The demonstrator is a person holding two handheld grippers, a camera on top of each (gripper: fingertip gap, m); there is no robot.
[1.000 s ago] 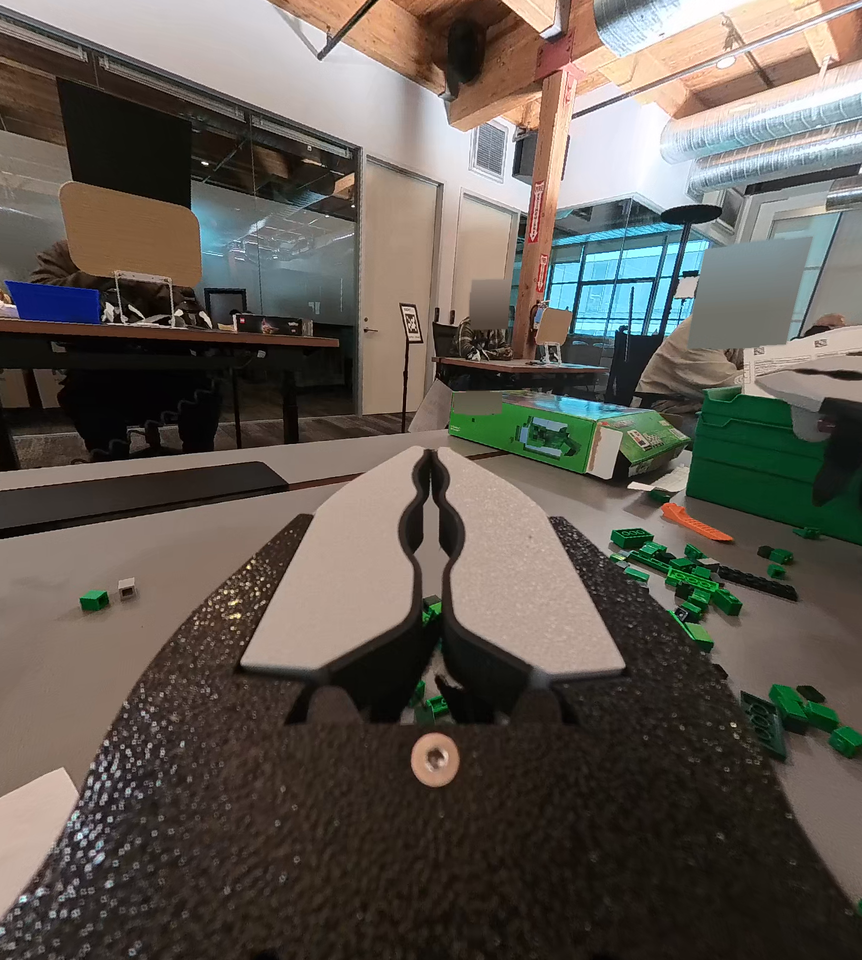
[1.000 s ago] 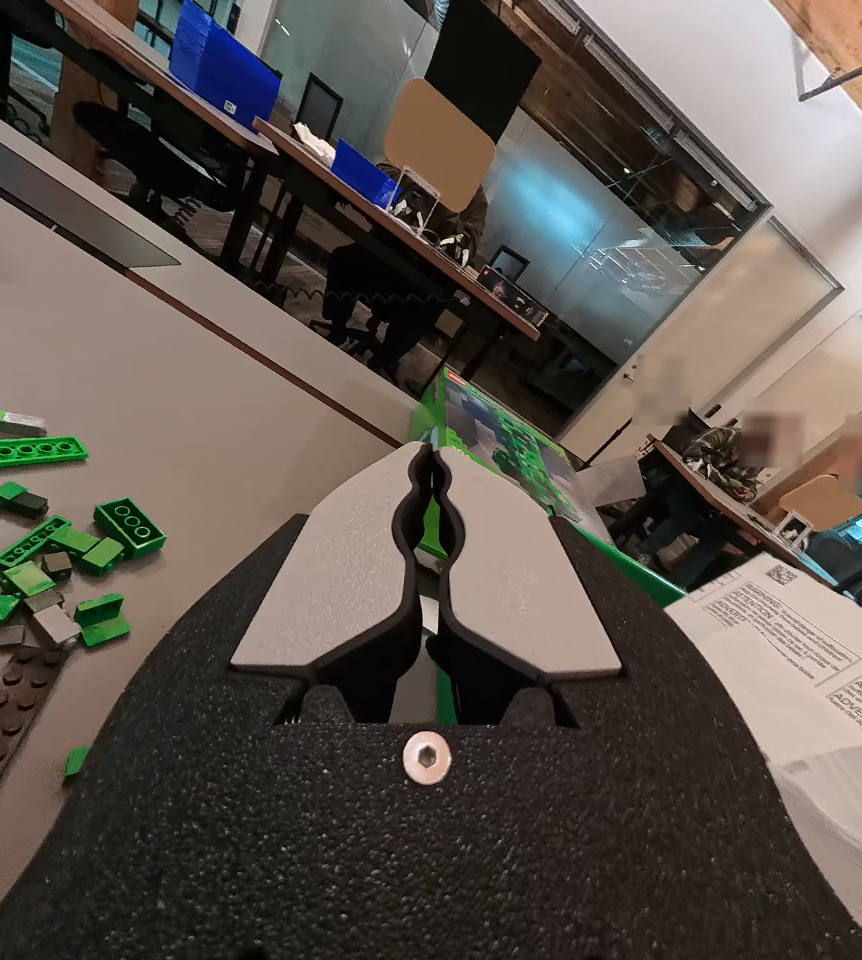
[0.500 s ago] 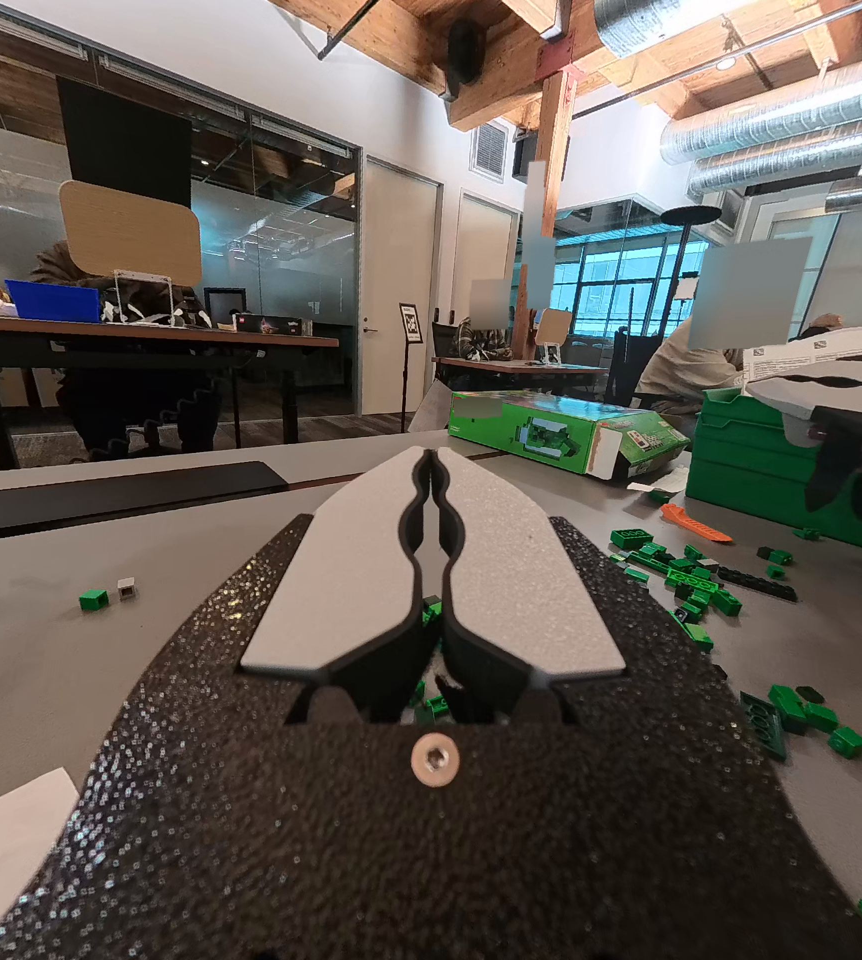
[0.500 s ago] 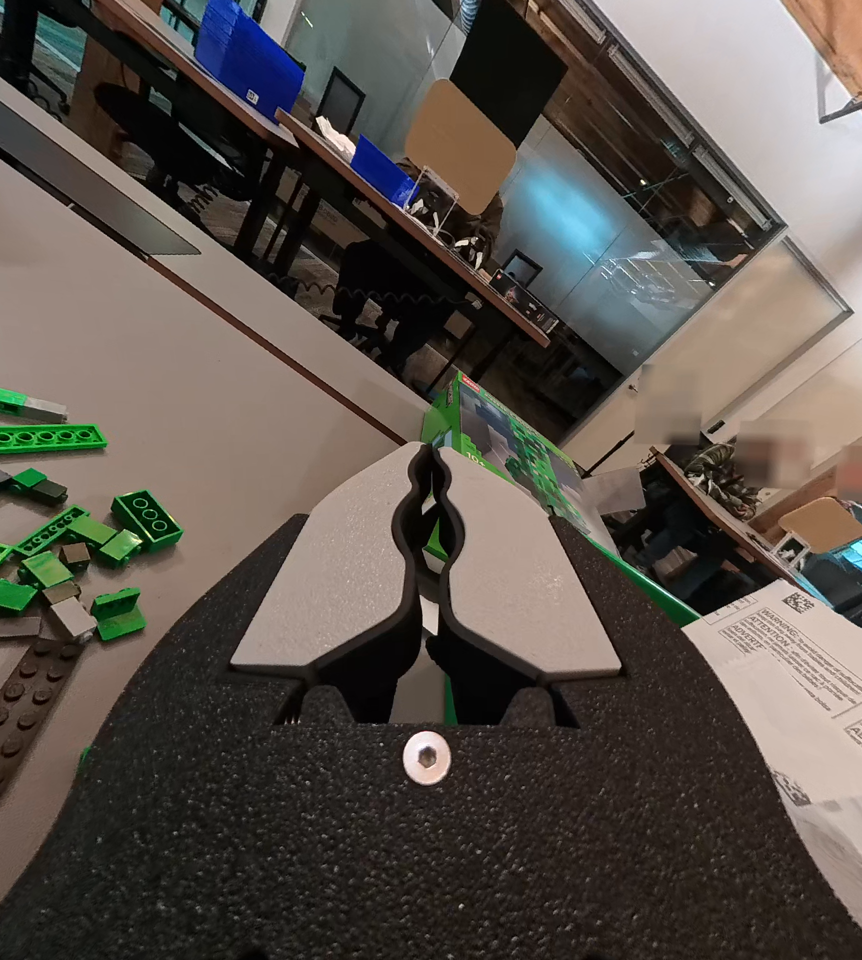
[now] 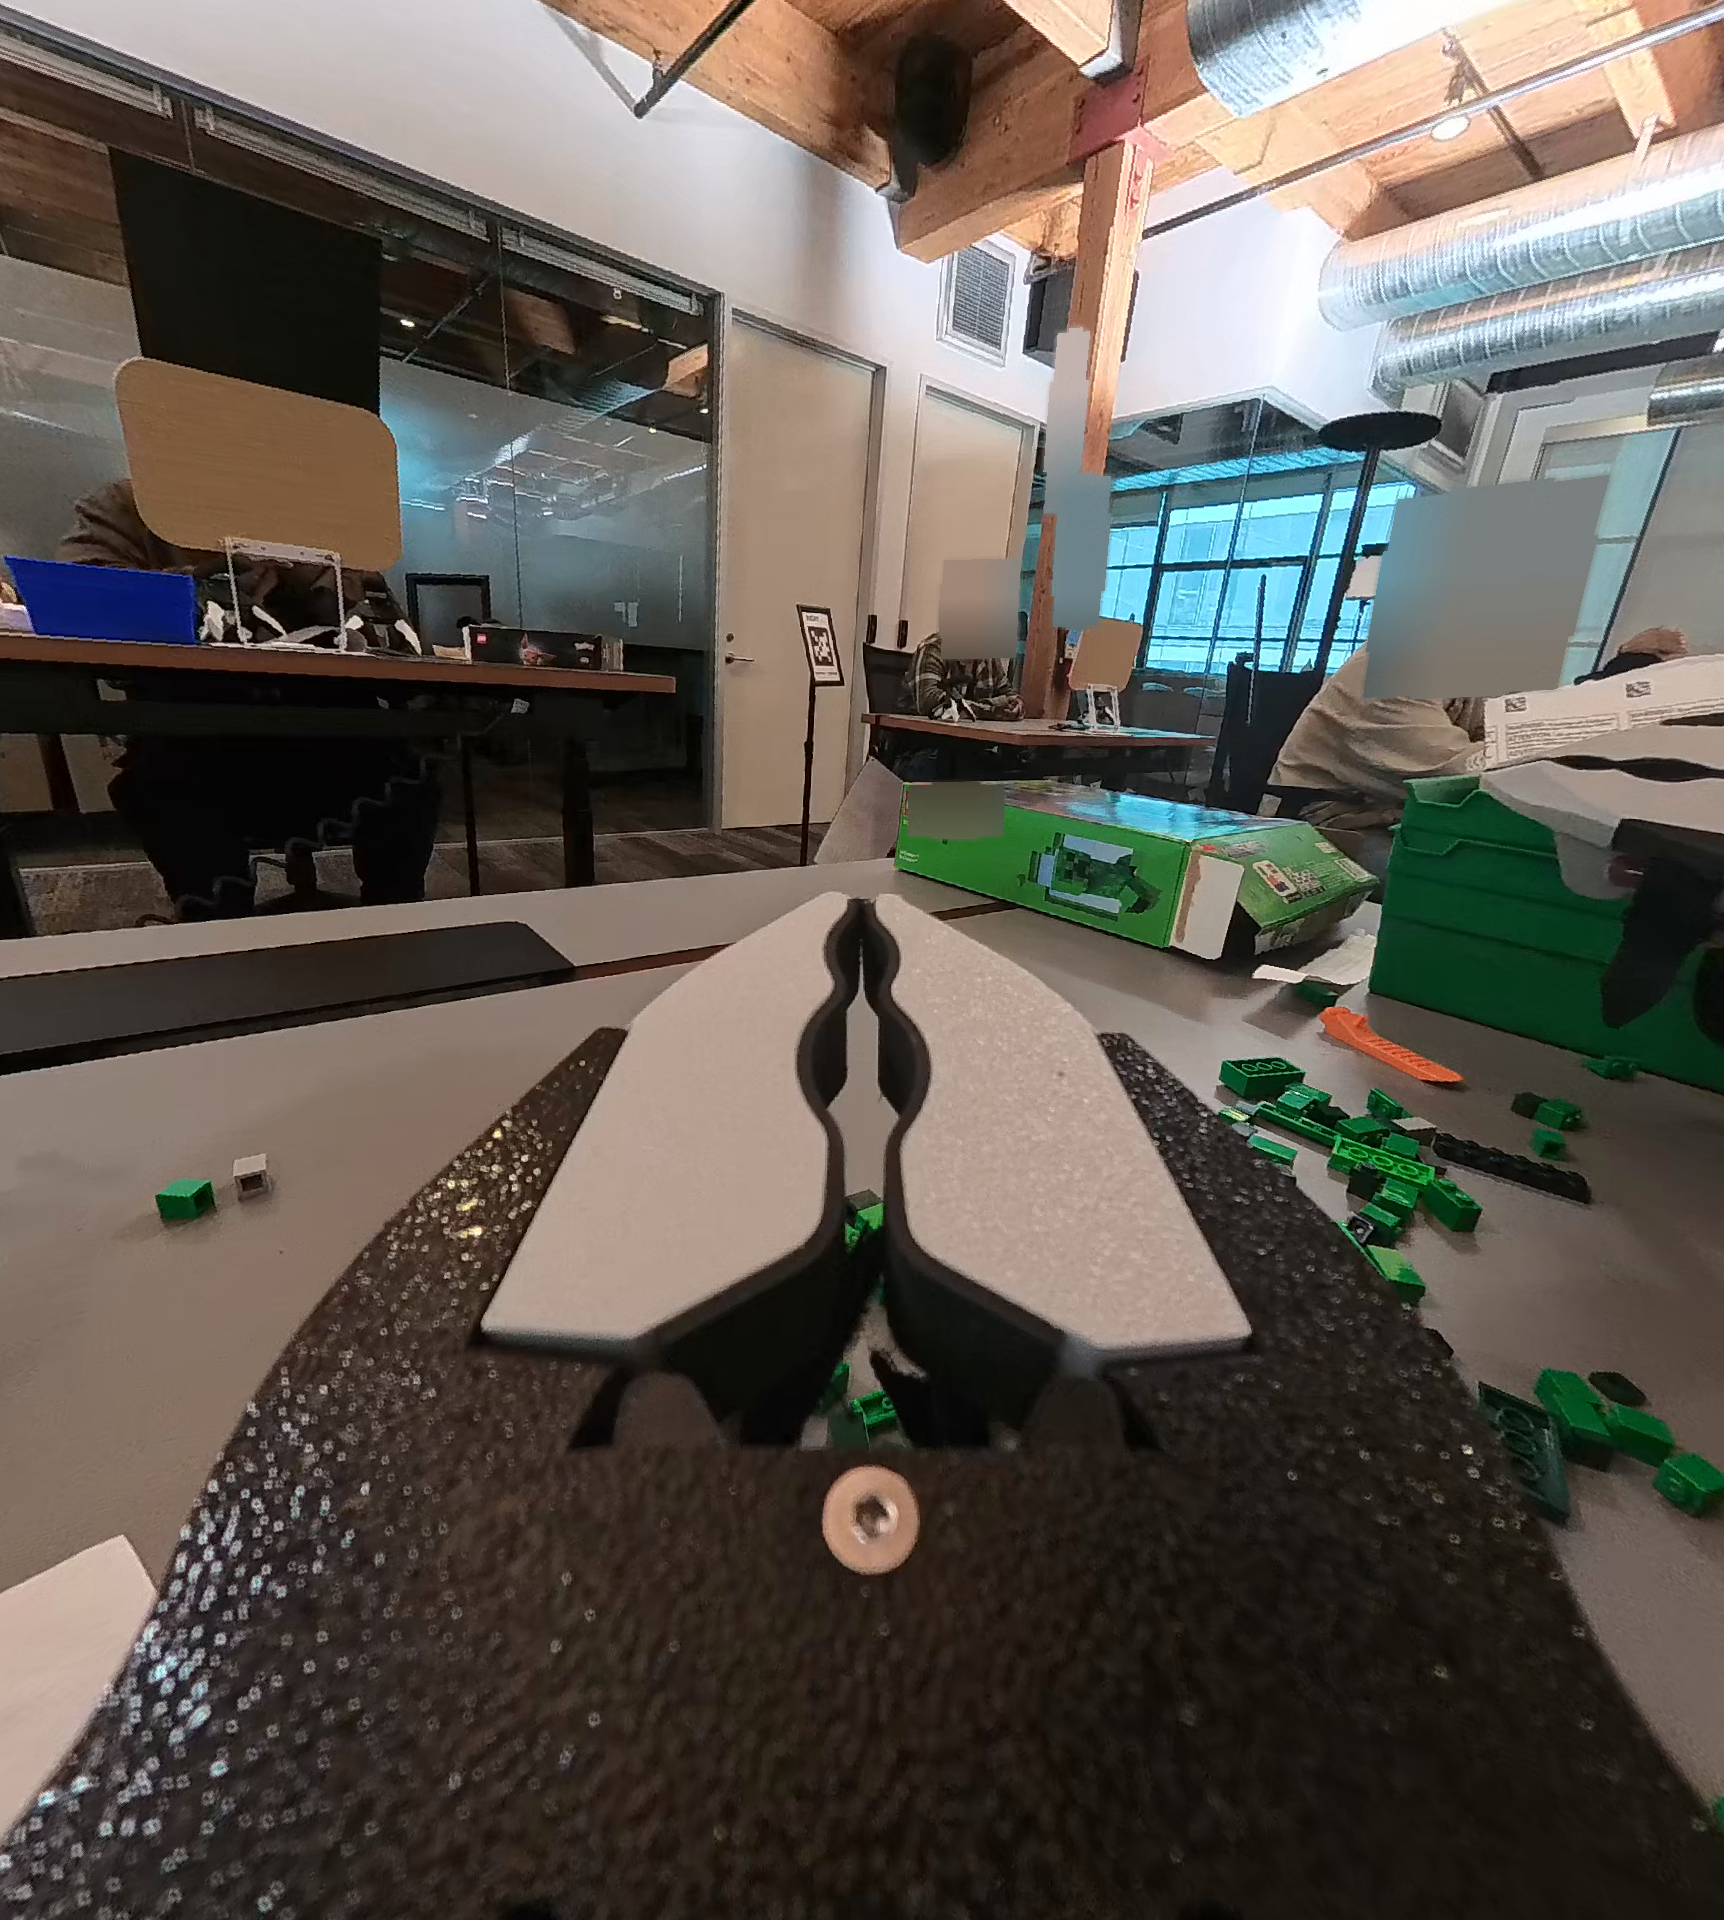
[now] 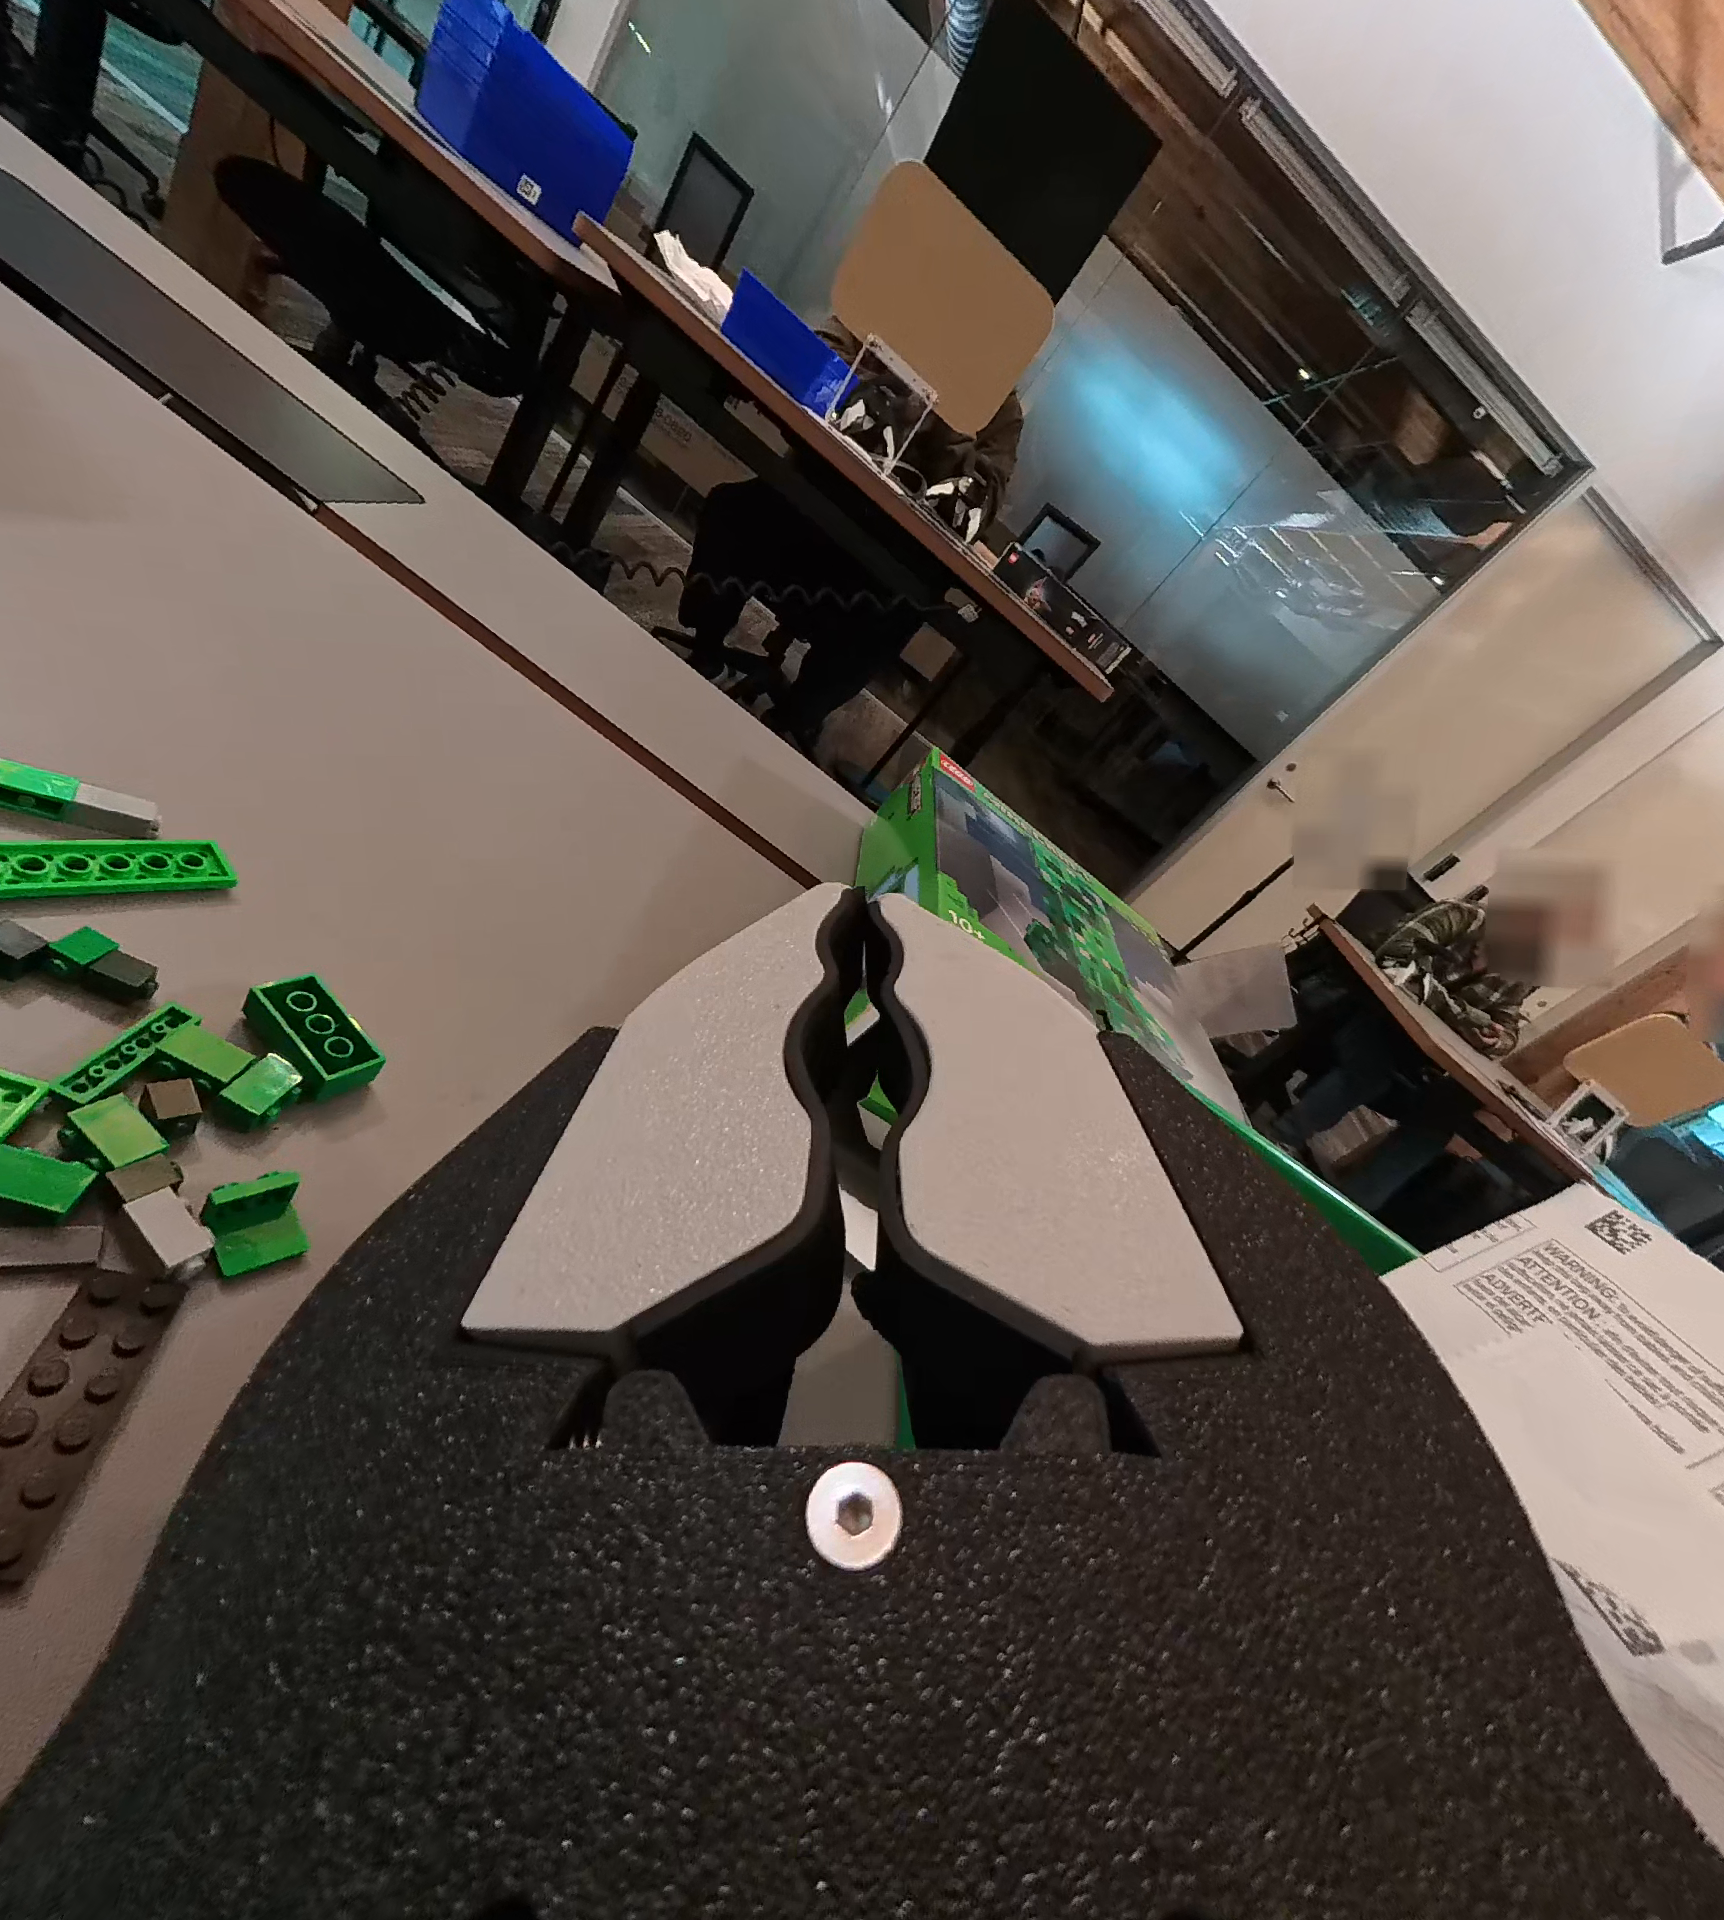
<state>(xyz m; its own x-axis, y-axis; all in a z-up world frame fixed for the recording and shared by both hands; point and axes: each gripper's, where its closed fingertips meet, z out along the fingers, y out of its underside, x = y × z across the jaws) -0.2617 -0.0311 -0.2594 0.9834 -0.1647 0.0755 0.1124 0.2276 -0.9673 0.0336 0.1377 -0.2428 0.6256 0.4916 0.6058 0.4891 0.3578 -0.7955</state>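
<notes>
Green bricks lie loose on the grey worktop, to the R of my left gripper and to the L of my right gripper, w/ a long green plate and a black studded plate among them.

Change over the last sec: L view is basically the same. The R view has swung, so the brick pile now sits lower and bigger in it. I read that as the right gripper shifting over the pile, not the bricks moving.

Both grippers are closed tip to tip. I see nothing pinched in either; the gaps further back show only background. A few bricks sit right under the left one.

Containers:
- Green bin, far R, near the right gripper. From this low angle I can't see the contents. A printed white sheet lies just beside that gripper.
- Green carton on its side behind the pile, end flap open, inside not visible.

An orange tool lies btw pile and bin. Two tiny pieces sit well apart on the L.
</notes>
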